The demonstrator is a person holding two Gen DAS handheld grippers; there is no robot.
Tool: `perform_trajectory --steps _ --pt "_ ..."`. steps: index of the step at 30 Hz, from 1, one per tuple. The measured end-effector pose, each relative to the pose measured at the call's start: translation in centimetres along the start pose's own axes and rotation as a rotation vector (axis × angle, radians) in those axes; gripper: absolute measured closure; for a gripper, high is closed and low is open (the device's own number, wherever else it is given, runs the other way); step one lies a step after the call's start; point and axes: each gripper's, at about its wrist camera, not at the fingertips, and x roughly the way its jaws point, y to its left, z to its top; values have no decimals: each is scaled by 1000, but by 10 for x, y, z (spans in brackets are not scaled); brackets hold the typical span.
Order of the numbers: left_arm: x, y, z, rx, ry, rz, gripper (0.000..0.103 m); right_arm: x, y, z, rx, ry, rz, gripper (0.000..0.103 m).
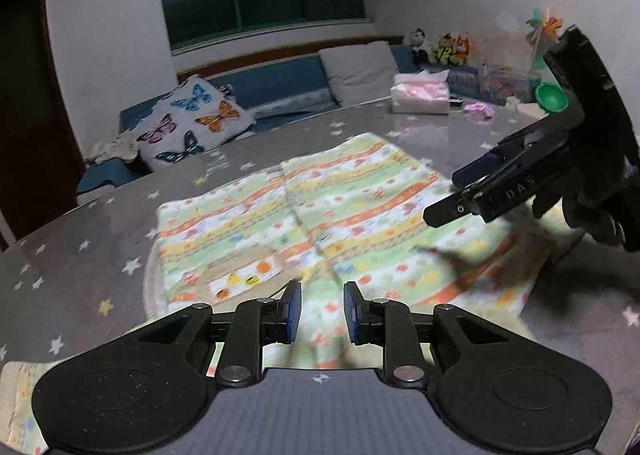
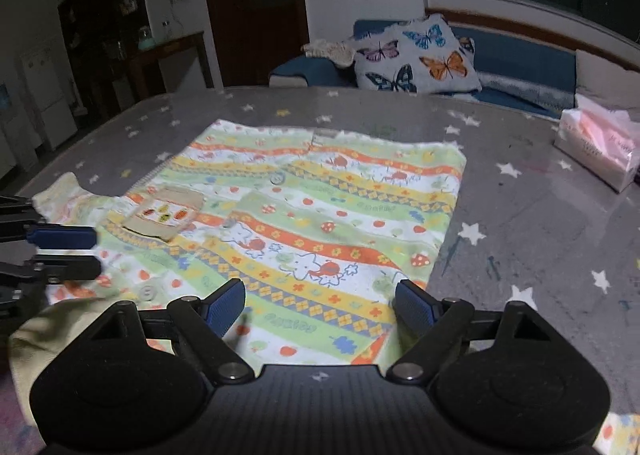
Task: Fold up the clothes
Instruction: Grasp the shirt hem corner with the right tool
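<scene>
Right wrist view, striped garment (image 2: pixel 320 223) flat, beyond parted fingers (image 2: pixel 224 305).

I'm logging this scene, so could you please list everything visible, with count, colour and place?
Garment: one, green, orange, yellow and white stripes, flat on table.
Table: one, grey with stars.
Butterfly cushion: one, white, on sofa.
Sofa: one, blue, behind table.
Tissue pack: one, pink-white, table's far side.
Plush toys: several, far corner.
Green bowl: one, far corner.
Left gripper: black, open, over near hem.
Right gripper: black, open.
</scene>
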Motion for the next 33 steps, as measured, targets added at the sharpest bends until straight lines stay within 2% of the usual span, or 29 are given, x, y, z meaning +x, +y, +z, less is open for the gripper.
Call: perform_trajectory --steps 5,10,17,23,28,33 --pt "7 -25 -7 48 20 -64 77 -25 16 -24 -91 29 -42 19" --pt "12 -40 -14 100 39 -72 75 -43 32 -54 -163 50 -112 18" --pt "8 -44 9 77 -3 -89 63 -89 6 -68 20 -36 -172 18" --pt "26 -65 22 76 18 -119 63 -118 -47 -91 192 -63 -378 21" --pt "37 -77 24 85 44 -133 63 -136 -88 -113 324 -71 -514 32" --pt "48 -90 26 95 71 -147 63 -141 -110 -130 415 -64 -532 51"
